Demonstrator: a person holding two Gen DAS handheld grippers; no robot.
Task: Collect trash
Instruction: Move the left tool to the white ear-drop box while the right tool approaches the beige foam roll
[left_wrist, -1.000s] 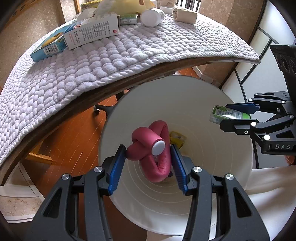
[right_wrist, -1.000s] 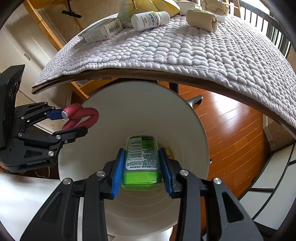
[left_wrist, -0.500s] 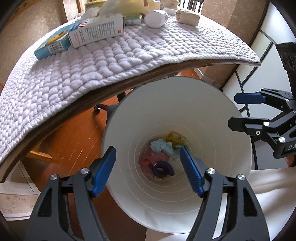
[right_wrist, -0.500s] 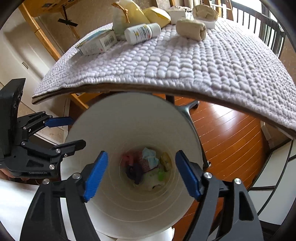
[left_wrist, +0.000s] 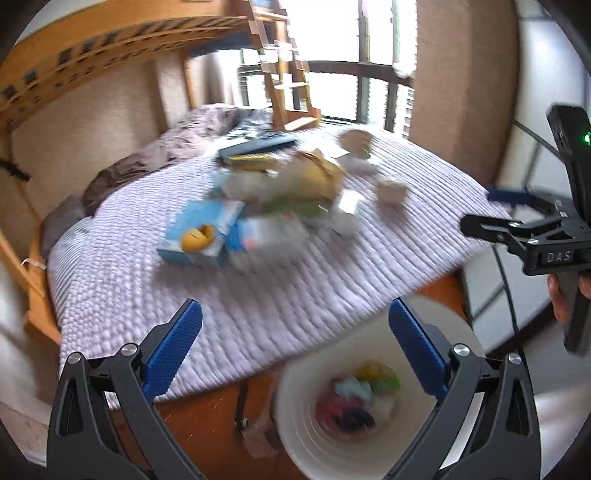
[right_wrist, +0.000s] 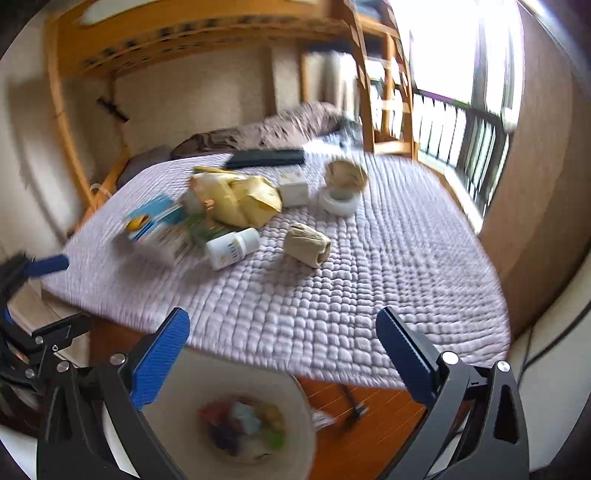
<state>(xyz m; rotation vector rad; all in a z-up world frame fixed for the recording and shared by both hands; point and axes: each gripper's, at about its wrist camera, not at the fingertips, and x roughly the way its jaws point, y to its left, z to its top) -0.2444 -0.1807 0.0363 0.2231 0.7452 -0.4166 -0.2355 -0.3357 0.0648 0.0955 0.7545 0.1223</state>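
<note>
Wooden bunk frame (right_wrist: 155, 33), beige walls (right_wrist: 192, 96), orange plank floor (right_wrist: 354, 443), bright railed window (right_wrist: 454, 122) behind quilted bed (right_wrist: 369, 288).

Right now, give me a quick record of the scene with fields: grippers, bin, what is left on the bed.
left gripper: open, nothing between the jaws, which have just been opening
right gripper: open, empty, jaws have just been opening
bin: white, on the floor below the bed edge, with mixed coloured trash at the bottom
quilt: lilac, covers the bed
left on the quilt: white pill bottle on its side, brown paper roll, yellow bag, blue box
</note>
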